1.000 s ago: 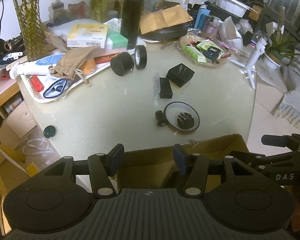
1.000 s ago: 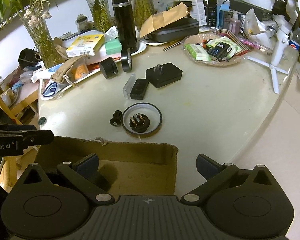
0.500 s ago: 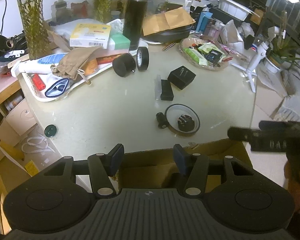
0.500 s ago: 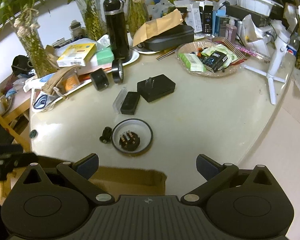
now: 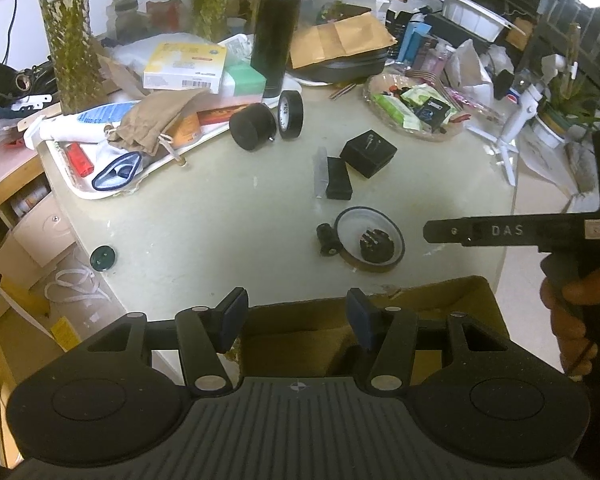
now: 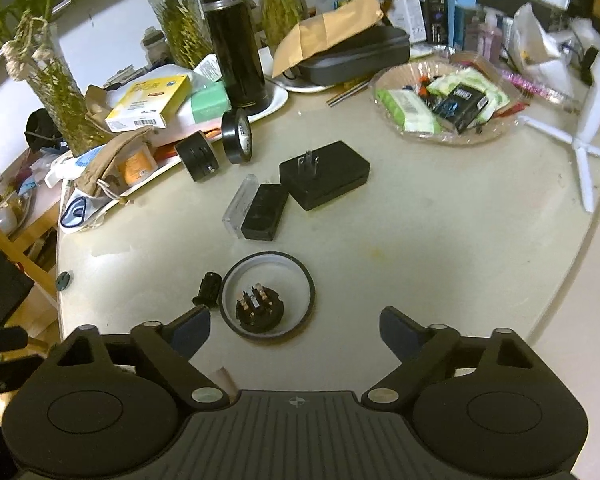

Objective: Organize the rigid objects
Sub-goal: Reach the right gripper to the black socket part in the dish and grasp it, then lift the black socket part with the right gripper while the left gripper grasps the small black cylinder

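Right gripper (image 6: 295, 326) jaws wide but just been closing, nothing between them — hovered above tape ring (image 6: 269, 297) holding round plug (image 6: 259, 307), left gripper (image 5: 295, 318) half-open, empty, over cardboard box (image 5: 440, 300)

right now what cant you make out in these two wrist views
- Brown cardboard box: inside hidden by the left gripper in the left wrist view.
- Black round plug part inside the clear ring: pins too small to count, right wrist view.
- Right gripper: open; its fingertips are cut off from the left wrist view.
- Clear snack bowl: package labels unreadable.
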The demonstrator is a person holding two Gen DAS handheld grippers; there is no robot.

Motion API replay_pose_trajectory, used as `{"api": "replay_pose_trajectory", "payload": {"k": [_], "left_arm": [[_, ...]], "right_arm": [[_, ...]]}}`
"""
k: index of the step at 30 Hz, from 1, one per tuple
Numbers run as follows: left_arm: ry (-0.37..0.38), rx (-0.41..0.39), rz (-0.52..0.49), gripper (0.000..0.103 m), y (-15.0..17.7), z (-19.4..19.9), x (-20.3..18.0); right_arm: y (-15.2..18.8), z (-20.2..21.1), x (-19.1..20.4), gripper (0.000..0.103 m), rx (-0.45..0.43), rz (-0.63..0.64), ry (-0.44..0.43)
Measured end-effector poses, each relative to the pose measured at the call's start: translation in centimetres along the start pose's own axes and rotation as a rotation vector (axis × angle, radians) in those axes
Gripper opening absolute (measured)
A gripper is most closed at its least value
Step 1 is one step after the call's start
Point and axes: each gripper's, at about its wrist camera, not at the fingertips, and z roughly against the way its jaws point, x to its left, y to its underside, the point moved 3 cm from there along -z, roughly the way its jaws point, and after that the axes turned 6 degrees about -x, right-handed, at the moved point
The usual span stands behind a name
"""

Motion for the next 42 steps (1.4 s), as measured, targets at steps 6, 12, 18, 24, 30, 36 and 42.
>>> {"api": "replay_pose_trajectory", "payload": {"k": [6,12,18,24,30,36,42], "left_arm": [[0.007,0.010,-0.003,0.054,0.1,-0.2,-0.1],[0.009,0.020,0.004,0.054,0.1,-0.4,0.1],[0.010,0.030,0.011,0.054,0.1,-0.5,0.2],[0.010,0.043,0.017,0.054,0.0,-0.7,0.3],[0.009,0.049,0.016,0.054,0.1,-0.9,0.3],[0.004,0.055,0.016,0.054,0.1,-1.0,0.4],[0.008,0.053,0.011,0.054,0.1,-1.0,0.3]], "right_arm": [[-0.5,-1.8,0.0,0.070,0.025,-0.005,-0.042],[-0.8,-3.8,0.8,0.065,0.068,0.017,-0.078],[-1.0,-5.6,1.6,0.065,0.120,0.023,-0.095],[-1.1,-7.2,2.4,0.065,0.162,0.048,-0.094],[-0.9,-8.9,2.9,0.065,0.206,0.084,-0.065],[-0.2,-9.7,3.6,0.044,0.239,0.143,-0.027],[-0.4,-8.9,3.4,0.043,0.203,0.161,0.009]]}}
